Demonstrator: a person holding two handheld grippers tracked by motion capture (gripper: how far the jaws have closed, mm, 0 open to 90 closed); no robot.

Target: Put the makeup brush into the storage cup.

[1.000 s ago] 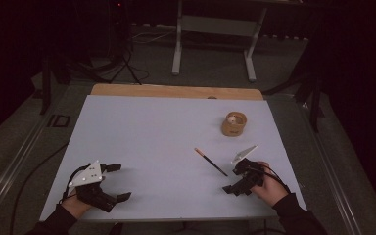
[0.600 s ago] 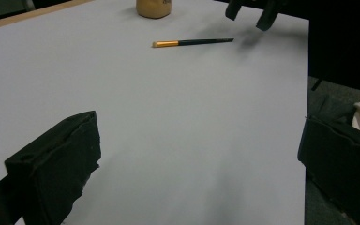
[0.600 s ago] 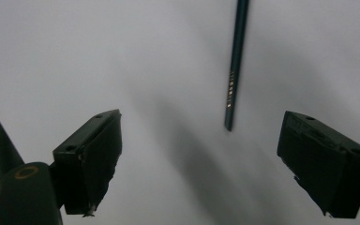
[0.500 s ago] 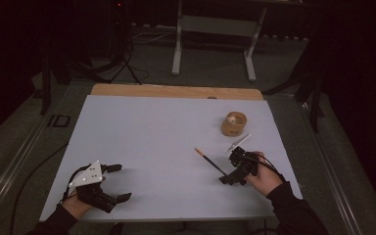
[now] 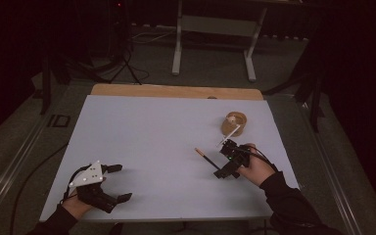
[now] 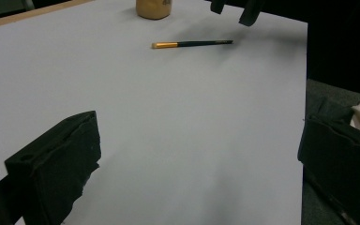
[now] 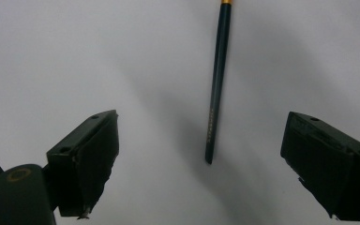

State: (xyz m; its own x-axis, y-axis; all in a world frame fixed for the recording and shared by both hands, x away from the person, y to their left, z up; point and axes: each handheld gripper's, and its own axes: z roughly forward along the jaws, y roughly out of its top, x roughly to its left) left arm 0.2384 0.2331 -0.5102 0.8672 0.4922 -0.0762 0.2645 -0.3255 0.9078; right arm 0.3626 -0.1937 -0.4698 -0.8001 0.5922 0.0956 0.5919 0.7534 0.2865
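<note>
High view: white counter (image 5: 152, 142), bare over most of its surface. Thin brush (image 5: 207, 159) flat on the counter, right of centre, pale ferrule end pointing up-left, dark handle end running toward the right tongs (image 5: 226, 166). Right tongs just beside the handle end, tilted down toward it, placed as if for a pick-up by the handle. Round wooden holder (image 5: 234, 124) beyond the brush, near the far right, something pale inside, too small to identify. Left tongs (image 5: 111, 183) near the front left edge, jaws spread, well apart from brush and holder, apparently parked clear of the work

Left gripper view: both black jaws wide apart, nothing between them but bare counter (image 6: 168, 122). Brush (image 6: 192, 44) far off, lying crosswise, gold ferrule to the left. Base of the holder (image 6: 153, 8) at the top edge

Right gripper view: jaws spread wide, holding nothing. Brush handle (image 7: 217, 84) running lengthwise up the gap between them, tip short of the jaw line, not touched by either. Alignment with the handle judged deliberate, for closing across its width
</note>
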